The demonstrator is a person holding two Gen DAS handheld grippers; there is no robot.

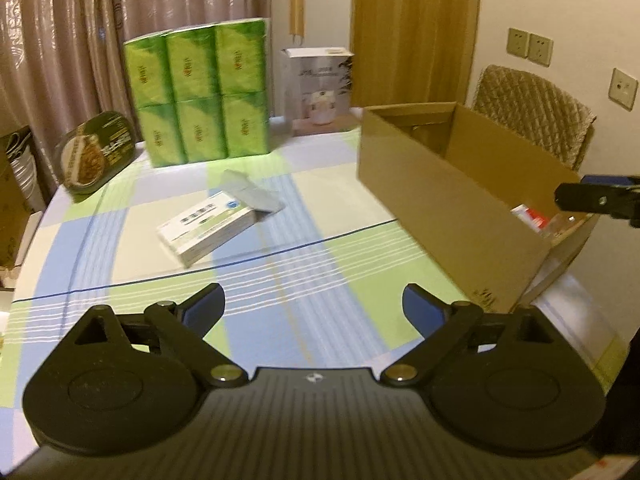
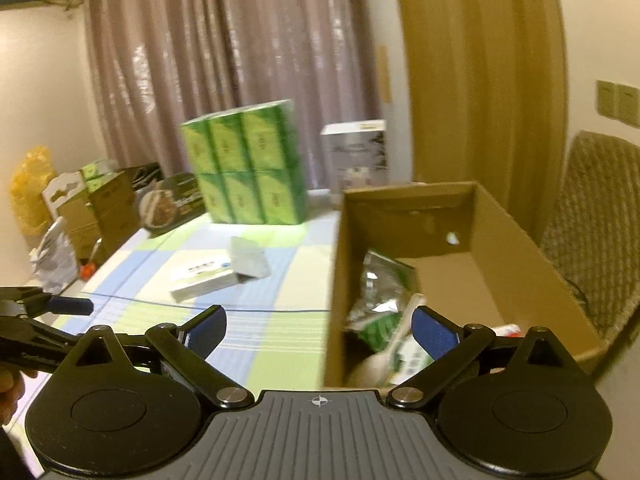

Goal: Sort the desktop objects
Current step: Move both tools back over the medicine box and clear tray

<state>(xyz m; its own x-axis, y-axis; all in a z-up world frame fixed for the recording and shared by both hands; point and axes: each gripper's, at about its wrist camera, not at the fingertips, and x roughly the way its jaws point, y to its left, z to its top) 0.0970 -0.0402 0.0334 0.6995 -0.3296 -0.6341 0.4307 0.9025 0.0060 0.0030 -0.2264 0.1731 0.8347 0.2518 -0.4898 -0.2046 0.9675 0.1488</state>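
A white medicine box [image 1: 208,229] lies on the checked tablecloth, with a grey flat pack [image 1: 251,196] just behind it; both also show in the right wrist view, the box [image 2: 204,278] and the pack [image 2: 249,258]. An open cardboard box [image 1: 452,196] stands at the right and holds green packets [image 2: 380,304] and a white spoon-like item [image 2: 386,354]. My left gripper [image 1: 314,306] is open and empty above the cloth, short of the medicine box. My right gripper [image 2: 320,326] is open and empty over the cardboard box's near left wall [image 2: 348,300].
A green multipack of tissues [image 1: 198,94] and a white carton [image 1: 318,88] stand at the table's far side. A round food tray [image 1: 94,152] leans at the far left. A padded chair [image 1: 536,112] stands behind the cardboard box. Boxes and bags [image 2: 80,208] are stacked off the table's left.
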